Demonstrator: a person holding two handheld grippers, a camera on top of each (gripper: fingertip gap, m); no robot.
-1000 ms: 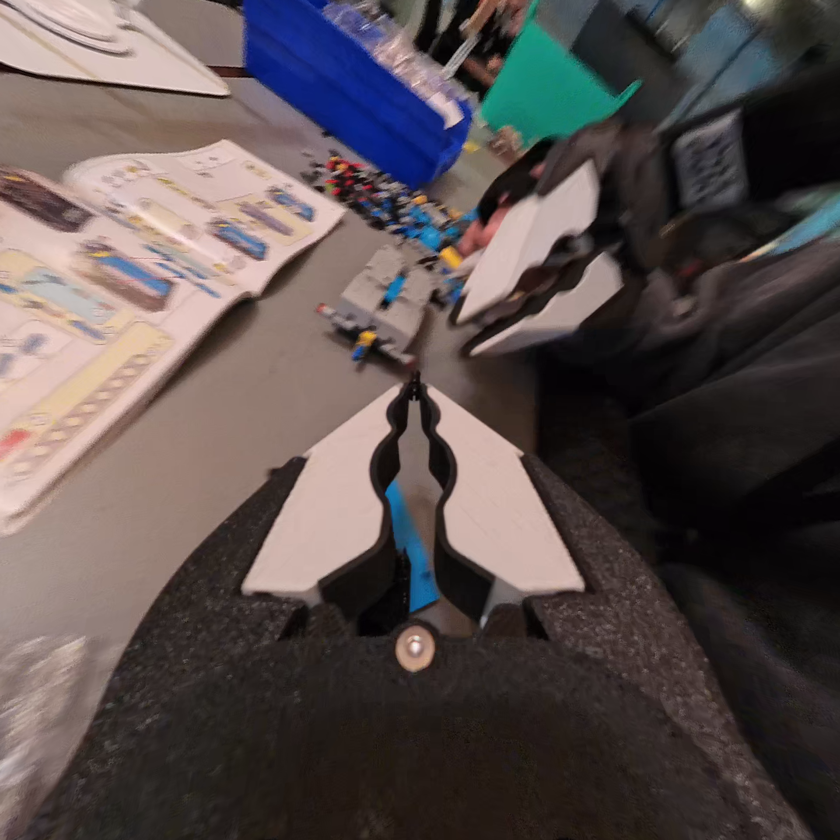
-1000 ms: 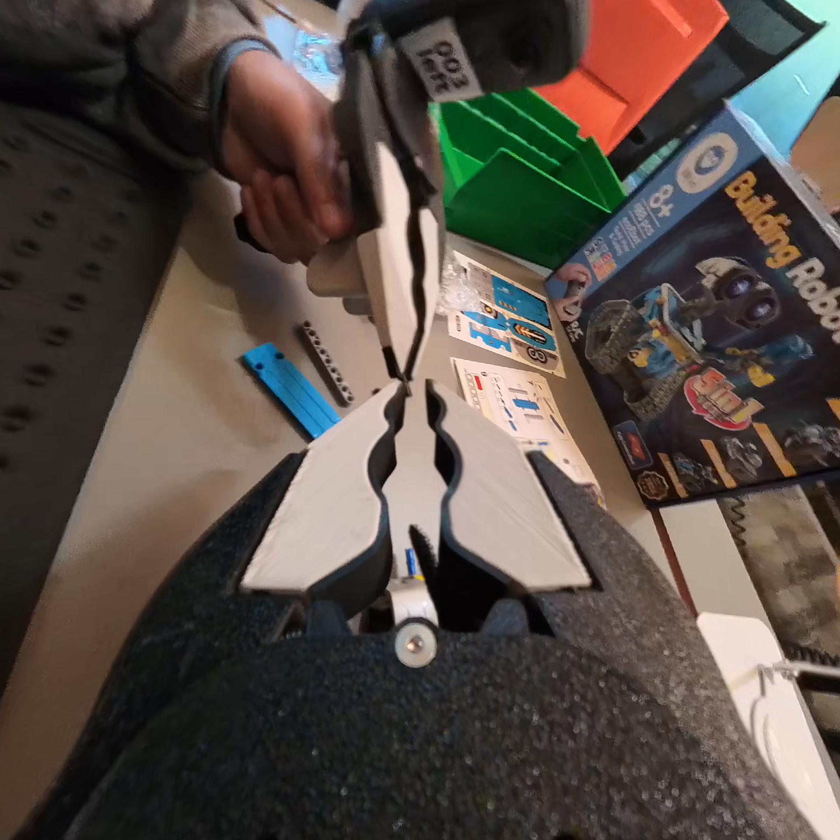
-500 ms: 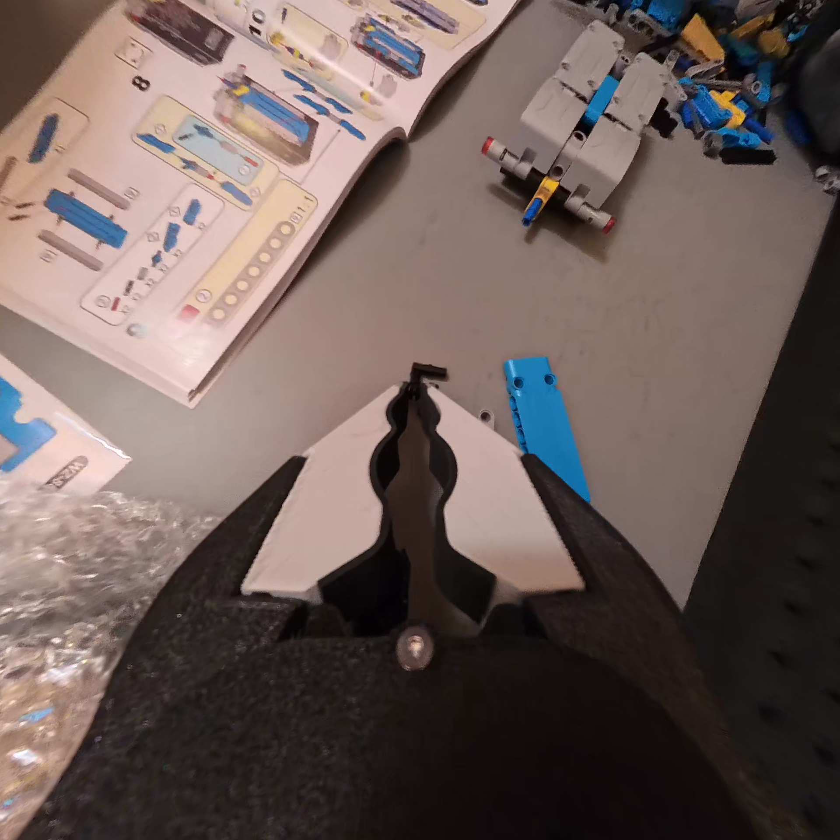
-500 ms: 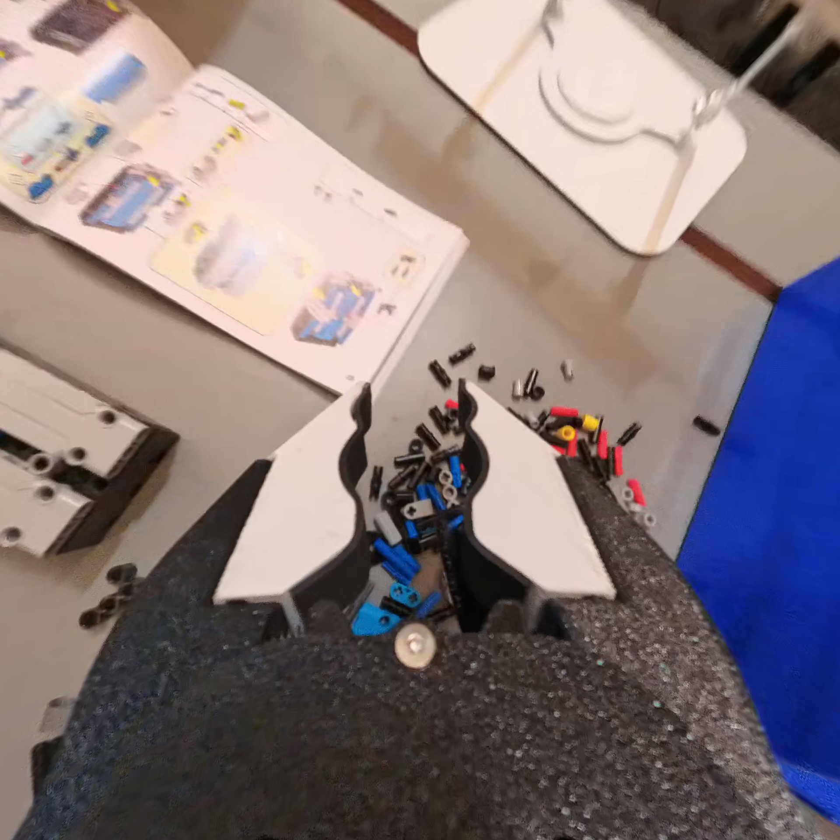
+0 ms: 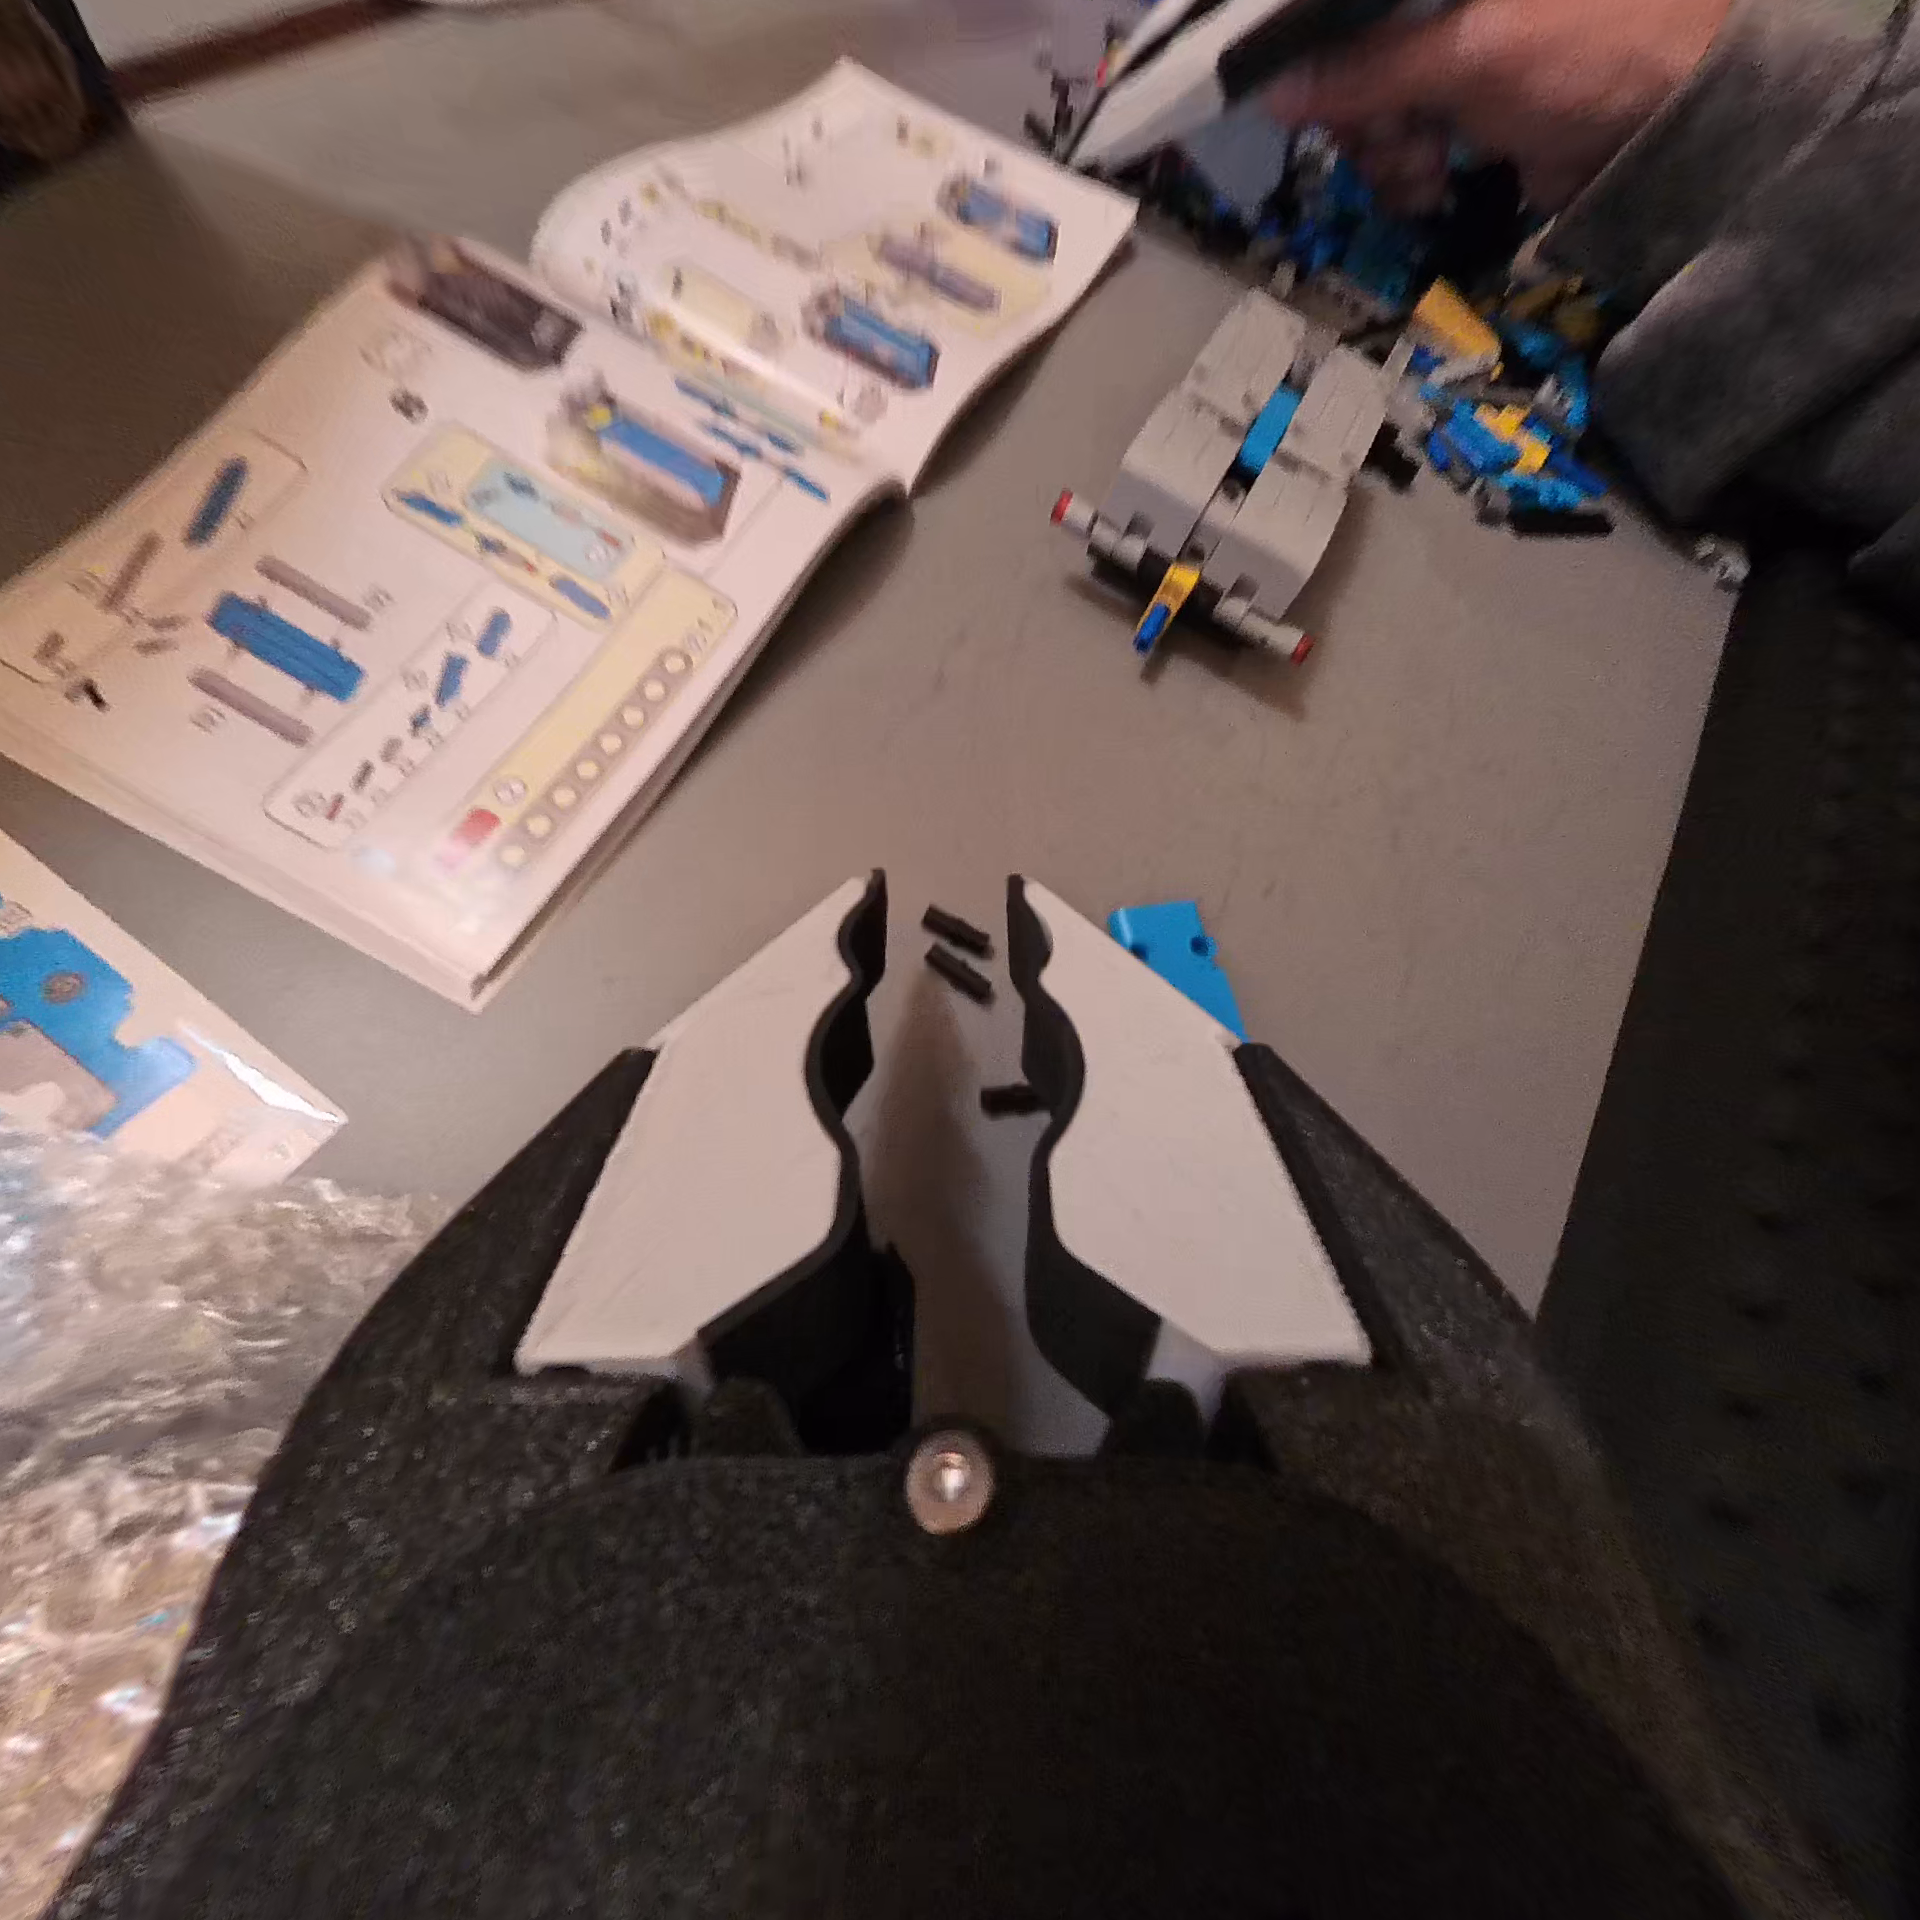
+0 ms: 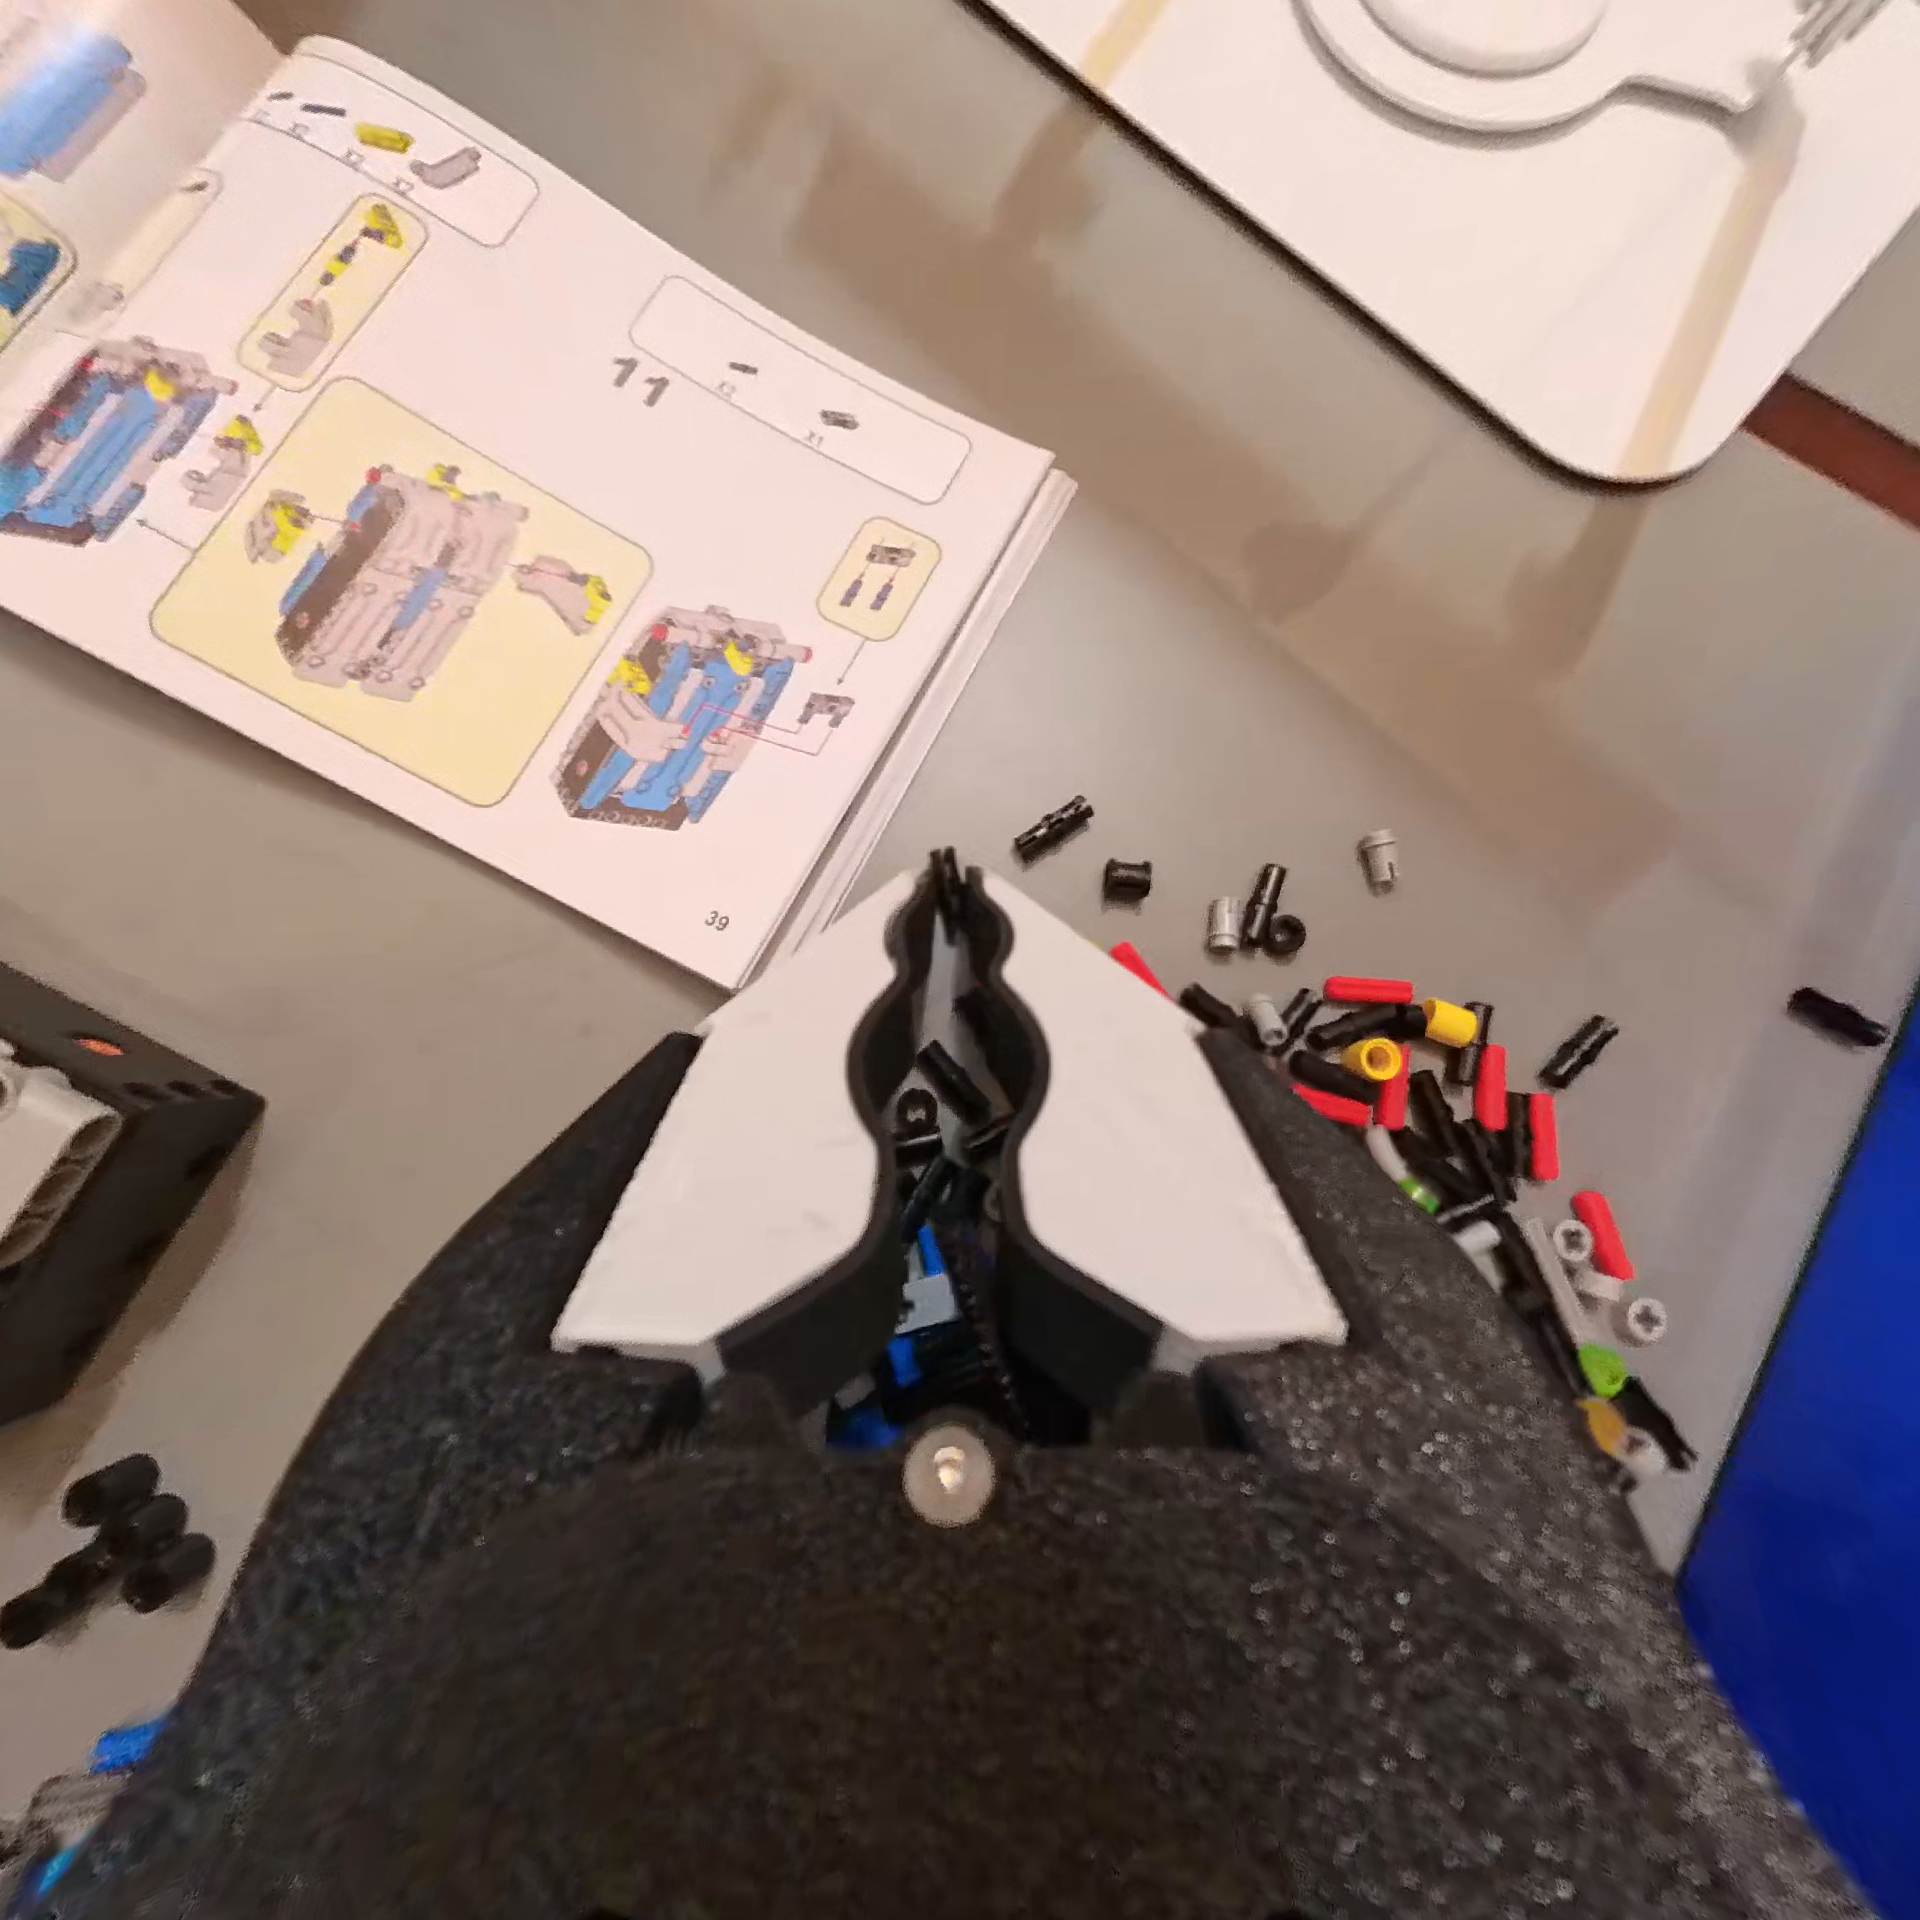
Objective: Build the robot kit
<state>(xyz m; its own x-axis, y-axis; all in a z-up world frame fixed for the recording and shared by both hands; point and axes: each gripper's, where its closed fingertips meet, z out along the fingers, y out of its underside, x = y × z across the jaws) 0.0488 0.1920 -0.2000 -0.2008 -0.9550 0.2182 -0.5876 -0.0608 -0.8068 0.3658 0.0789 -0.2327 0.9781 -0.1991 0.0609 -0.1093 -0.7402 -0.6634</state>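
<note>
My left gripper (image 5: 945, 894) is open, low over the grey table (image 5: 1039, 790). Two small black pins (image 5: 956, 945) lie loose on the table between its fingertips, not pressed by either pad, and a third black pin (image 5: 1008, 1096) lies farther back between the fingers. A blue beam (image 5: 1174, 956) lies just right of its right finger. My right gripper (image 6: 948, 883) is shut on a small black pin (image 6: 943, 871) that sticks out of its tips, above a pile of black, red, yellow and grey pins (image 6: 1434, 1091). It also shows blurred in the left wrist view (image 5: 1164, 83), at the top right.
An open instruction booklet (image 5: 520, 520) (image 6: 468, 468) lies at the left. A grey and blue assembly (image 5: 1236, 488) stands ahead of the left gripper. A clear plastic bag (image 5: 125, 1351) and a printed sheet (image 5: 83, 1018) lie at the left. A blue bin (image 6: 1829, 1403) and a white board (image 6: 1507, 208) border the pile.
My left gripper was shut on a black pin; it has opened and the pin lies on the table. My right gripper was open over the pile and has shut on a black pin.
</note>
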